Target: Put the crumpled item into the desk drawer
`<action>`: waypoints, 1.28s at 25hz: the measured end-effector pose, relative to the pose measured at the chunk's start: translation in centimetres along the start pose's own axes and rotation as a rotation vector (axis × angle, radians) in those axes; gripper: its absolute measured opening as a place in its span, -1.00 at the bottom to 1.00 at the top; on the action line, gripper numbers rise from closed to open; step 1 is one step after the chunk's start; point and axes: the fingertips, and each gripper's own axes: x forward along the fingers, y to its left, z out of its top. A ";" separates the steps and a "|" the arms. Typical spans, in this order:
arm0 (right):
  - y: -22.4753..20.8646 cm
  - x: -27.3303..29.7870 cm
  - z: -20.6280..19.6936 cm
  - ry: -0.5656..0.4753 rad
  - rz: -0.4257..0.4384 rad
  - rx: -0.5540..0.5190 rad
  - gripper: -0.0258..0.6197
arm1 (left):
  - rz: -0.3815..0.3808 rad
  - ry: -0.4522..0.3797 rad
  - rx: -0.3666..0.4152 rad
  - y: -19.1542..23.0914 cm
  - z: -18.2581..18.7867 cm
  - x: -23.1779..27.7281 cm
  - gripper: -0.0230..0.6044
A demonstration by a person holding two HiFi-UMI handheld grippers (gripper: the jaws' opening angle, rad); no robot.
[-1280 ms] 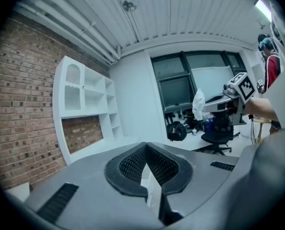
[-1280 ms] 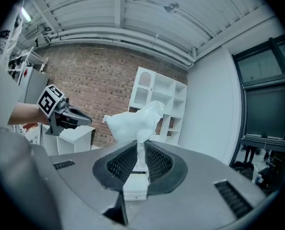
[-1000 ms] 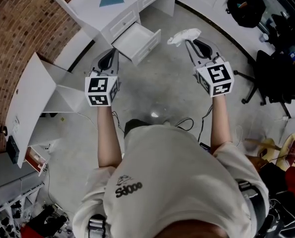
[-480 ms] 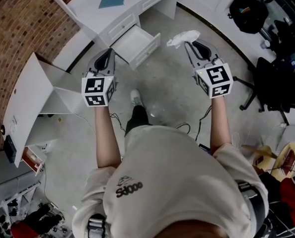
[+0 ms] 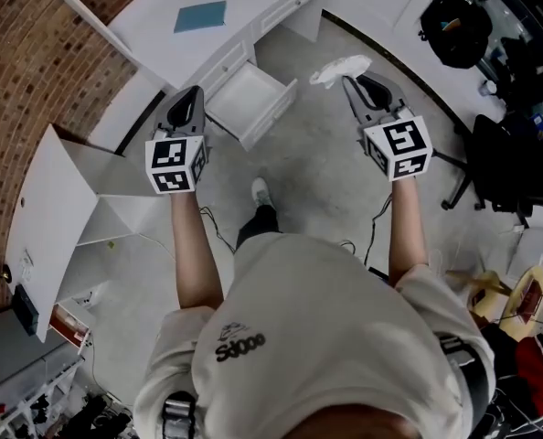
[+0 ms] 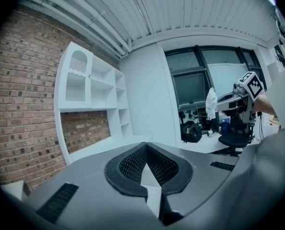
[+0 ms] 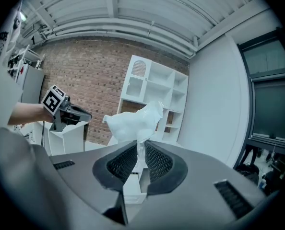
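The crumpled white item (image 5: 338, 68) (image 7: 134, 123) hangs pinched at the tip of my right gripper (image 5: 350, 80) (image 7: 140, 150), which is shut on it, out over the floor to the right of the drawer. The desk drawer (image 5: 250, 100) stands pulled open from the white desk (image 5: 253, 7), and its inside looks bare. My left gripper (image 5: 184, 106) (image 6: 146, 144) hovers just left of the drawer, its tips together with nothing between them. In the left gripper view the right gripper (image 6: 238, 97) shows with the item (image 6: 211, 101) hanging from it.
A blue sheet (image 5: 199, 16) lies on the desk top. A white shelf unit (image 5: 66, 199) stands at the left against the brick wall (image 5: 34, 53). A black office chair (image 5: 495, 158) and a black bag (image 5: 454, 27) are at the right. Cables (image 5: 367, 222) and the person's shoe (image 5: 260, 190) are on the floor.
The person has stepped forward, and a shoe now shows on the floor. The drawer and desk sit closer beneath both grippers. The right gripper's hold on the item is unchanged.
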 end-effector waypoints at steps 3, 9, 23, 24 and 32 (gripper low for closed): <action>-0.9 3.7 1.0 0.007 0.003 -0.002 -0.77 | 0.008 -0.006 -0.015 3.0 0.3 2.9 -0.88; -2.4 11.5 1.0 0.039 0.005 0.001 -0.77 | -0.034 0.031 -0.018 7.4 -1.1 9.2 -0.88; -4.3 26.9 -6.7 0.215 -0.022 0.131 -0.77 | -0.176 0.171 -0.072 14.3 -10.2 22.5 -0.88; -4.2 27.7 -7.4 0.230 -0.023 0.127 -0.77 | -0.185 0.179 -0.079 14.5 -11.0 23.2 -0.88; -4.9 34.0 -13.4 0.370 0.021 0.116 -0.77 | -0.221 0.284 -0.147 15.2 -17.1 27.5 -0.88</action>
